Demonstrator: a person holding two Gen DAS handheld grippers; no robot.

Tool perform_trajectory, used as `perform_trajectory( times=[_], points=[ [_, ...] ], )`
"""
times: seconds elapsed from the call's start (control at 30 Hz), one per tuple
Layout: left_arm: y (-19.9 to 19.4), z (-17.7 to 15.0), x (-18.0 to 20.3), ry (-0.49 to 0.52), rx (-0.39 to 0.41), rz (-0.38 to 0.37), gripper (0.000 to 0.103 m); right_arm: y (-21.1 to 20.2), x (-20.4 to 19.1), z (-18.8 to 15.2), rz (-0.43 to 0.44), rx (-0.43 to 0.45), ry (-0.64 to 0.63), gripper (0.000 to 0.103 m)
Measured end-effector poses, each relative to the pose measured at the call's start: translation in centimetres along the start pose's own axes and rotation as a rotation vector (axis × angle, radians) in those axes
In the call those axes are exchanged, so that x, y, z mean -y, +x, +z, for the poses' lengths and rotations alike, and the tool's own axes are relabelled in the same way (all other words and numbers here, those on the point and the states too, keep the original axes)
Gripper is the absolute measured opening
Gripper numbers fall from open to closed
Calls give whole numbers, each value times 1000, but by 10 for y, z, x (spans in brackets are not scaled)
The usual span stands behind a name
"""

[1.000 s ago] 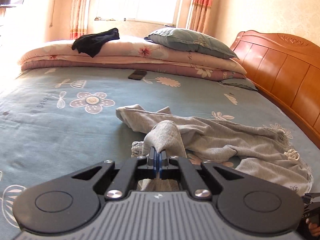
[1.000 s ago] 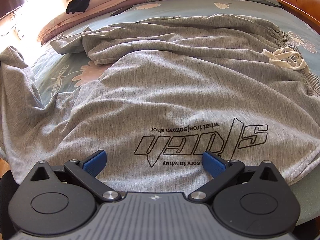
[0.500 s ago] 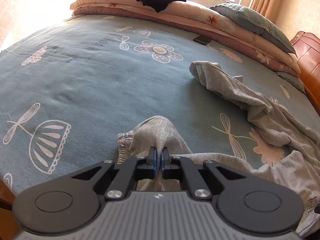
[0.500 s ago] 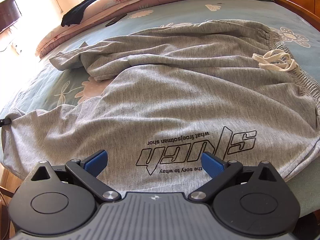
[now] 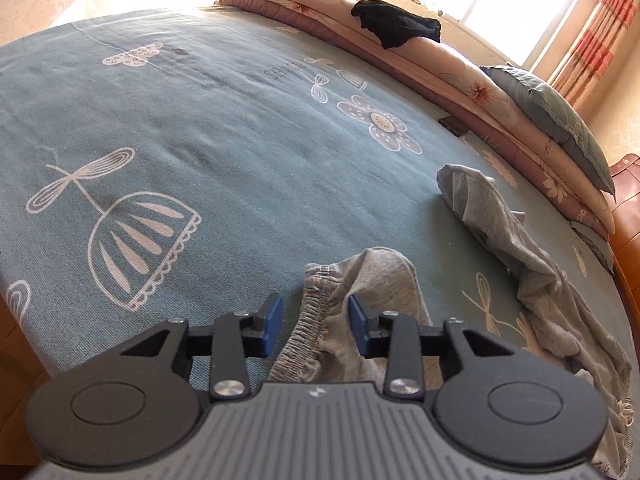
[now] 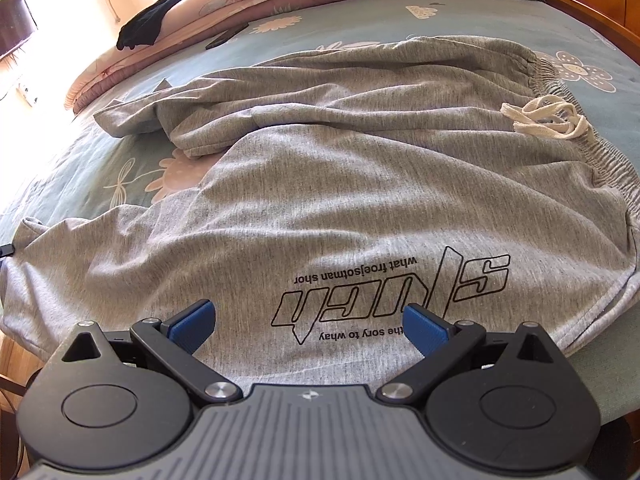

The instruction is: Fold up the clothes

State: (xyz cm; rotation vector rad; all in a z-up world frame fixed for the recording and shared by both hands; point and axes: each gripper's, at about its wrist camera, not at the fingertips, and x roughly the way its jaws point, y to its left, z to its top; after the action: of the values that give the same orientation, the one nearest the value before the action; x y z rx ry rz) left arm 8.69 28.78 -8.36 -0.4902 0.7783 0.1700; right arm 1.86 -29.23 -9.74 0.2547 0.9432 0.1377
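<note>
Your left gripper [image 5: 314,322] has just been opening its jaws; they now stand apart with the gathered cuff [image 5: 320,304] of the grey trousers [image 6: 360,184] lying between them, the blue pads [image 5: 273,320] clear of the cloth on both sides. The cuff rests on the teal bedsheet [image 5: 200,152] just ahead of your fingers, near the bed's edge. Your right gripper [image 6: 310,322] hangs with its jaws spread wide over the upper part of the same trousers, with nothing pinched between them. The printed black logo [image 6: 392,296] sits upside down between and just beyond its fingertips. The trousers lie spread but rumpled across the sheet, one leg crumpled and folded over toward the far side, the elastic waistband [image 6: 600,148] at the right with its cream drawstring [image 6: 548,118] bunched on top
</note>
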Motion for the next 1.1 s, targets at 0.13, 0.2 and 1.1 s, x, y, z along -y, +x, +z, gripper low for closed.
perform_trajectory(
  times=[0.13, 0.2, 1.1],
  points=[
    [17, -15, 13, -15, -79, -103, 35, -1, -4, -1, -8, -4, -10, 102],
    [21, -26, 36, 63, -109, -141, 37, 0, -3, -1, -14, -9, -6, 102],
    [-30, -38, 59, 277, -33, -202, 47, 9, -9, -6, -16, -38, -21, 102]
  ],
)
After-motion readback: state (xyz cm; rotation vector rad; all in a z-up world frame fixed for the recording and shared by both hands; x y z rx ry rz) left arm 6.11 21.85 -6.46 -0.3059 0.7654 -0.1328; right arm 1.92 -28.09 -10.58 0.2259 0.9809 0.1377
